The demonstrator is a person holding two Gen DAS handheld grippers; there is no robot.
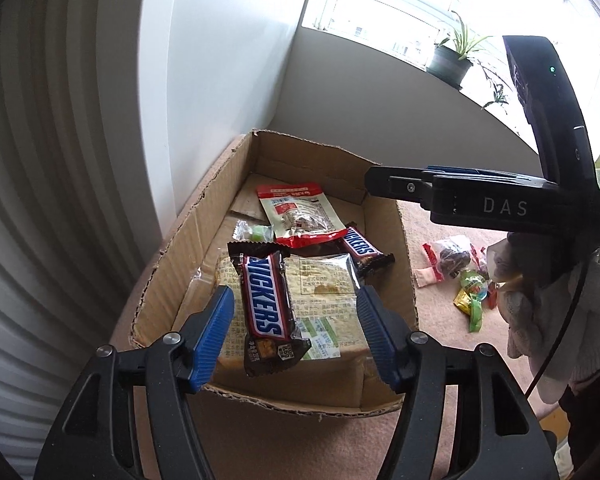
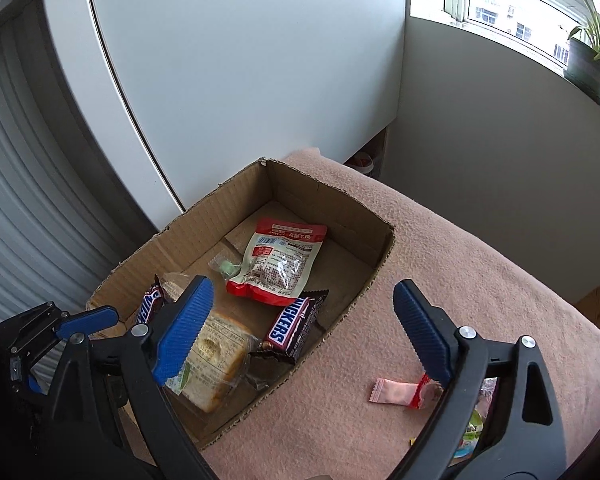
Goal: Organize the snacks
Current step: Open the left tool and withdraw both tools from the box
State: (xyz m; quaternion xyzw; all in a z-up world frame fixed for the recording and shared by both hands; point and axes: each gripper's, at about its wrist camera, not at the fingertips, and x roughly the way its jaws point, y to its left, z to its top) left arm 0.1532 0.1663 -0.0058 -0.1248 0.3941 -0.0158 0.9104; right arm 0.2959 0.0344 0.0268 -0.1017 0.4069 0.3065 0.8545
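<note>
A cardboard box [image 1: 172, 248] [image 2: 228, 200] stands on a pink blanket. In it lie a red-and-white pouch [image 1: 300, 216] [image 2: 278, 260], a green candy [image 1: 256, 232] [image 2: 228, 269], a wrapped bread slice [image 1: 324, 280] [image 2: 216, 356] and two Snickers bars. One Snickers bar [image 1: 266, 304] [image 2: 148, 304] sits over the bread between the blue pads of my left gripper [image 1: 295, 290], which is open and does not touch it. The other Snickers bar [image 1: 362, 250] [image 2: 290, 322] lies by the pouch. My right gripper [image 2: 302, 282] hangs open over the box's right wall, holding nothing.
Loose snacks lie on the blanket [image 2: 480, 264] right of the box: a red-and-white pack [image 1: 448, 258], green wrappers [image 1: 474, 292], a pink candy [image 2: 396, 392]. A gloved hand [image 1: 560, 300] holds the right gripper's body [image 1: 480, 200]. A white cabinet [image 2: 240, 60] stands behind; a potted plant [image 1: 452, 60] is on the sill.
</note>
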